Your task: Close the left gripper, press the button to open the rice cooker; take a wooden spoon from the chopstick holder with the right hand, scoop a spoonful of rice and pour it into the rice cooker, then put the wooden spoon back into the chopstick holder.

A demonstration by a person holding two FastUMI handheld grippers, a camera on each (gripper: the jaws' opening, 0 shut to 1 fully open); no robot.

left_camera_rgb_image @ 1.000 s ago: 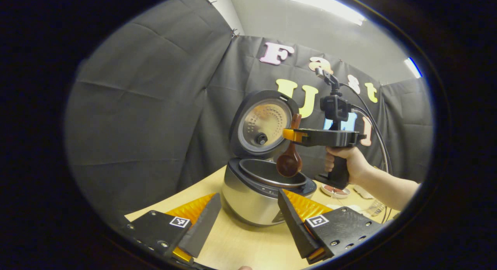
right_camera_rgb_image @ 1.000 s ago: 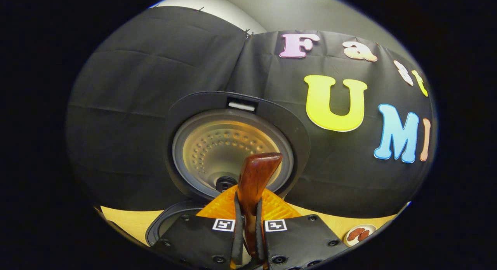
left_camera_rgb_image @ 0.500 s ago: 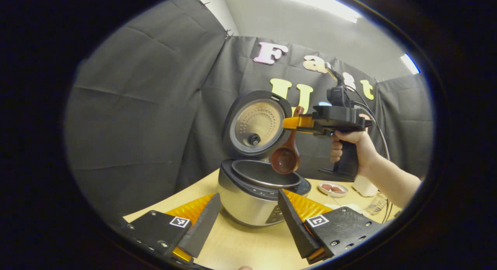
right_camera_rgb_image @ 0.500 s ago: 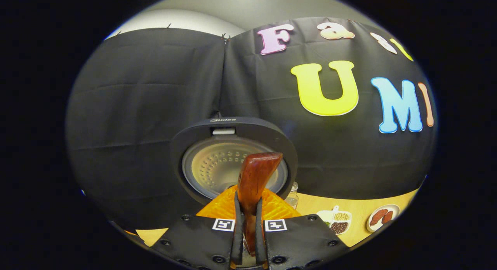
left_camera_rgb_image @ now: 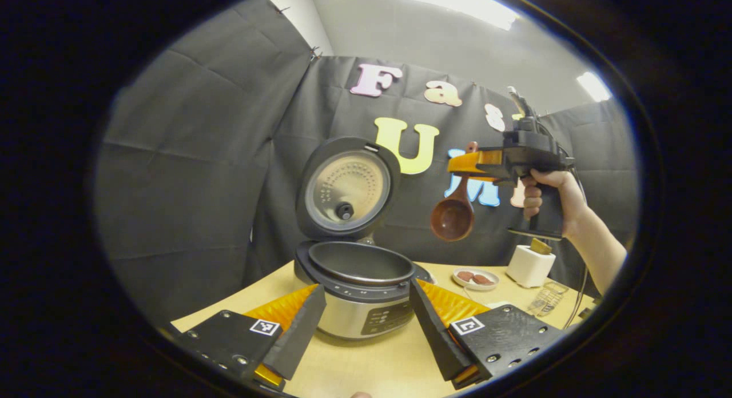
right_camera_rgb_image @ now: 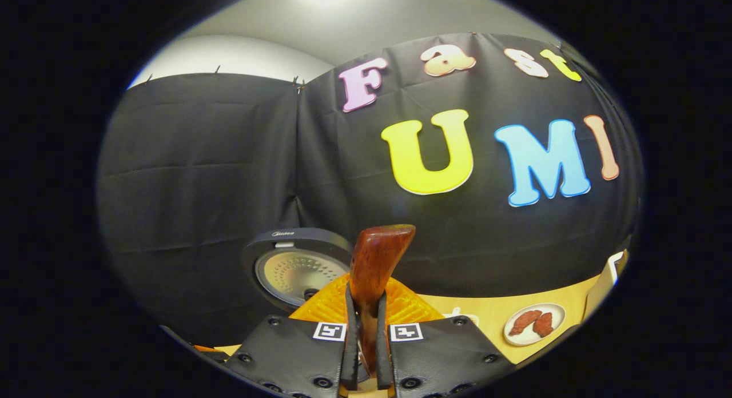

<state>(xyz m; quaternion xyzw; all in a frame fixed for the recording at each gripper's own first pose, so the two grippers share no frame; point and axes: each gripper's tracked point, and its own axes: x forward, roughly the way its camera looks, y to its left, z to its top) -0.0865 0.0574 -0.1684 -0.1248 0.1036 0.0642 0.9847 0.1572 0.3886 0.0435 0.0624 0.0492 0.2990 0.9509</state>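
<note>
My right gripper clamps the wooden spoon handle, bowl hanging down. Left gripper fingers spread wide, holding nothing. Rice cooker lid up, at spoon's 8 o'clock.

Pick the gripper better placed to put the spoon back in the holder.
Right. The right gripper is shut on the wooden spoon, up beside the white chopstick holder. The left gripper is open and low by the rice cooker.

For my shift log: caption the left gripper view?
Right gripper holds wooden spoon aloft beside open rice cooker.
</note>
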